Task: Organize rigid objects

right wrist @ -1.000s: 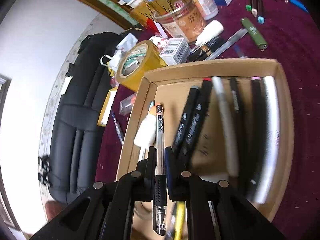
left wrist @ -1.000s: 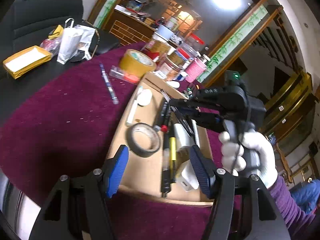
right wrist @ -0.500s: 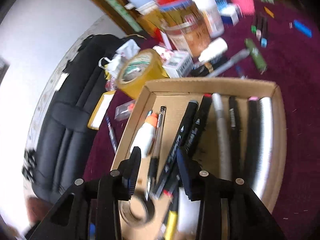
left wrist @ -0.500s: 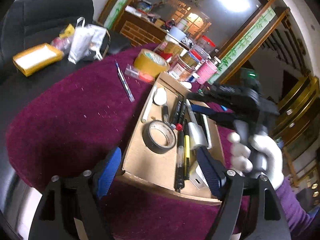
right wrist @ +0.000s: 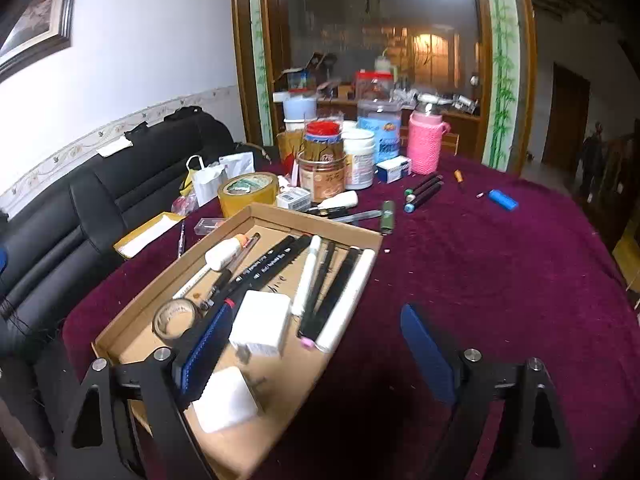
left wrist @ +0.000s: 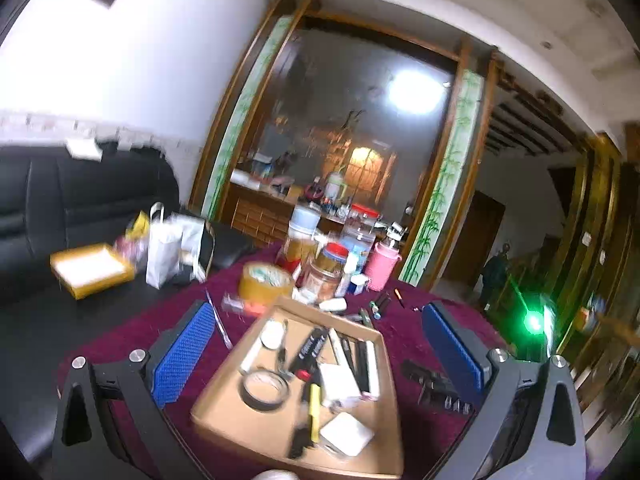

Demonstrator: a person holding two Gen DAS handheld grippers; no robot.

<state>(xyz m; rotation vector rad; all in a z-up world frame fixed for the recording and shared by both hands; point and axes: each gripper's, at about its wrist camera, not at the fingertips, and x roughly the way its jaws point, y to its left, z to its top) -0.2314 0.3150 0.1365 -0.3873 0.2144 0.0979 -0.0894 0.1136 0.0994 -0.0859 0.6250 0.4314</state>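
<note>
Right wrist view shows both grippers, right gripper and left gripper, spread wide and empty above the cardboard tray (pens already inside), so I judge the next move is reaching for the 3 markers on the cloth.

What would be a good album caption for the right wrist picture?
Open right gripper hovering over a cardboard tray of pens and markers on a cluttered purple tablecloth.

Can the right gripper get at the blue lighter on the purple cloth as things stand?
Probably yes: the right gripper is open and empty, and the blue lighter lies alone on bare cloth, nothing in between.
</note>
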